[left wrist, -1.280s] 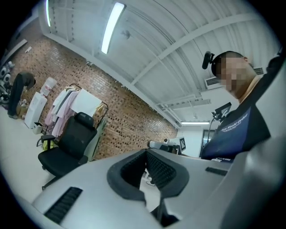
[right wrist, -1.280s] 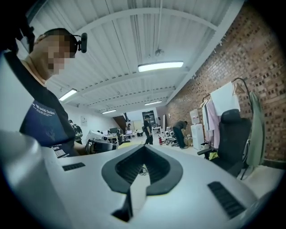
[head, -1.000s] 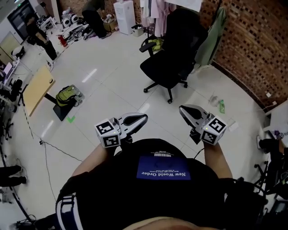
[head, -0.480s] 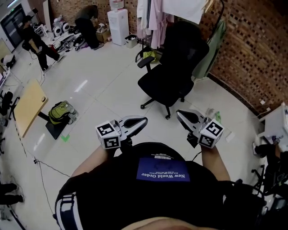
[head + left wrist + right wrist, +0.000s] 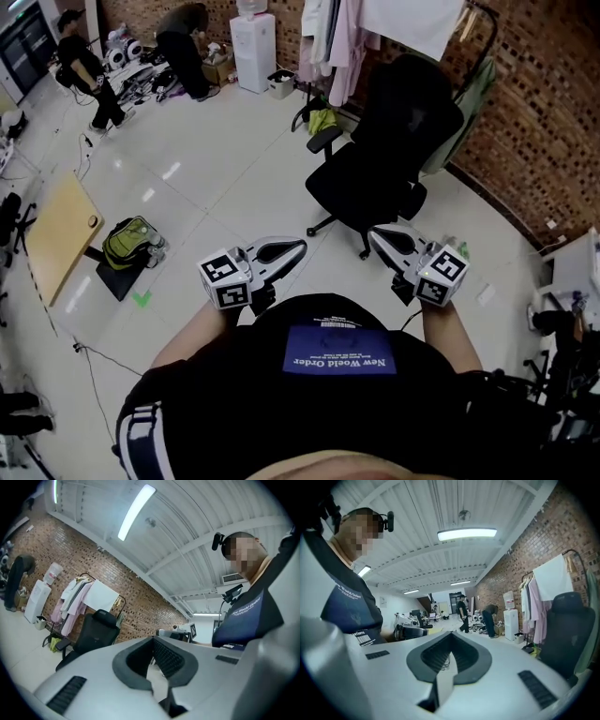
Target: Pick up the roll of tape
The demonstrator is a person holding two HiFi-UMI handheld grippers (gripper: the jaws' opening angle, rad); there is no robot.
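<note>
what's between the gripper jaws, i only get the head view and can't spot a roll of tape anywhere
observer: Nothing. The left gripper view shows the left gripper shut, with no object between its ribbed dark pads.
operator: and the right one
observer: Same in the right gripper view: the right gripper is shut and empty.
operator: any tape further out past the jaws
observer: No roll of tape in either gripper view. Both point out across the room, and above the right gripper's jaws there is a long lit ceiling lamp.
</note>
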